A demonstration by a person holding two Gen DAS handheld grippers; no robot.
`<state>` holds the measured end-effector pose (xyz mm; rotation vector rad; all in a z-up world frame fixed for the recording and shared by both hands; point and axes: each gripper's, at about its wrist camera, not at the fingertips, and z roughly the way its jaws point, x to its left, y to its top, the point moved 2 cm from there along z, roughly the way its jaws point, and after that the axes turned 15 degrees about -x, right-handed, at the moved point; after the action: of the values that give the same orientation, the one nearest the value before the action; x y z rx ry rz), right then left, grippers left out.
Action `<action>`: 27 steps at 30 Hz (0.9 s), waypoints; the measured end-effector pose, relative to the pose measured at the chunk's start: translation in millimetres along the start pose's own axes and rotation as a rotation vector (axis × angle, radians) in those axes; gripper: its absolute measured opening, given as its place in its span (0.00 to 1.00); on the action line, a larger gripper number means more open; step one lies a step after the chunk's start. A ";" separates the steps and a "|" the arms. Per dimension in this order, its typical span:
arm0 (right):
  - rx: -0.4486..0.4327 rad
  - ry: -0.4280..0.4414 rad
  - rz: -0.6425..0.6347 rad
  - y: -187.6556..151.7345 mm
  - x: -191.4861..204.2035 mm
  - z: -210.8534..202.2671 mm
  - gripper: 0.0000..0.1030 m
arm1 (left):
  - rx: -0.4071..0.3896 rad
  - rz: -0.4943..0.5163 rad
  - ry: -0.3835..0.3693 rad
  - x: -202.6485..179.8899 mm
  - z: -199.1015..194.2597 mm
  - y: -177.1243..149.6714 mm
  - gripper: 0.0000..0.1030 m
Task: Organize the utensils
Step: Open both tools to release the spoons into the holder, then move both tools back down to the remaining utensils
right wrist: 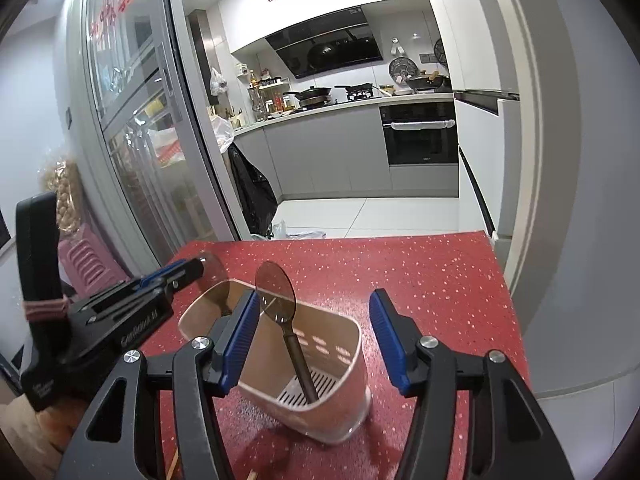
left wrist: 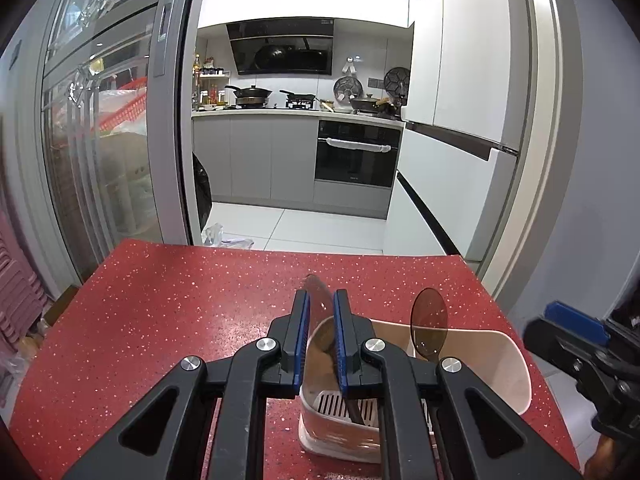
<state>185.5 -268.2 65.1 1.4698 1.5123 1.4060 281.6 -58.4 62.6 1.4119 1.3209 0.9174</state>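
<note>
On red counter (left wrist: 180,300), pink utensil caddy (right wrist: 340,352) stands upright. Left gripper (left wrist: 321,320) jaws clenched on translucent brown spoon (left wrist: 320,304), handle down in caddy's left slot, likely steadying before release. Right gripper (right wrist: 312,336) jaws spread, gripping nothing; second spoon (right wrist: 276,292) leans free in right slot, seemingly delivered.

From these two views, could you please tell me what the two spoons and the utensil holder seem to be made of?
Both spoons: probably tinted translucent plastic; the table shows through their brown bowls. Utensil holder: likely matte cream plastic, with moulded slots and a drain grid.
</note>
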 end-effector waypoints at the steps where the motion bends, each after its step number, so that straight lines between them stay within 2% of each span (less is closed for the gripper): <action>1: 0.004 -0.003 0.004 -0.9 -0.7 -2.7 0.61 | -0.002 0.001 0.001 0.5 -0.7 0.5 0.36; 7: 0.044 -0.016 0.031 -9.1 -6.1 -19.4 0.64 | -0.004 -0.016 -0.006 3.3 -14.0 5.4 0.36; 8: 0.052 -0.017 0.034 -11.2 -6.7 -22.7 0.65 | -0.006 -0.017 -0.007 4.4 -18.8 6.0 0.41; 9: 0.064 -0.020 0.036 -14.0 -7.3 -26.4 0.67 | -0.007 -0.018 -0.004 6.0 -24.7 6.3 0.83; 10: 0.072 -0.021 0.039 -16.2 -7.3 -29.3 0.69 | -0.005 -0.021 0.007 8.3 -29.4 6.2 1.00; 12: 0.098 -0.020 0.046 -22.9 -6.7 -36.2 0.72 | -0.033 -0.030 0.035 14.7 -45.6 4.8 1.00; 16: 0.166 -0.015 0.063 -38.8 -4.4 -46.6 0.78 | 0.020 -0.045 0.050 29.1 -67.6 -10.6 1.00; 25: 0.349 -0.049 0.055 -94.1 1.4 -65.6 0.78 | 0.292 -0.045 0.188 85.2 -125.0 -105.1 1.00; 27: 0.392 -0.060 0.063 -107.4 1.8 -68.3 0.78 | 0.345 -0.054 0.197 92.3 -135.5 -123.7 1.00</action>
<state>88.1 -266.5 -17.0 1.7857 1.7889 1.1292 131.3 47.0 -29.7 1.5656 1.7206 0.8360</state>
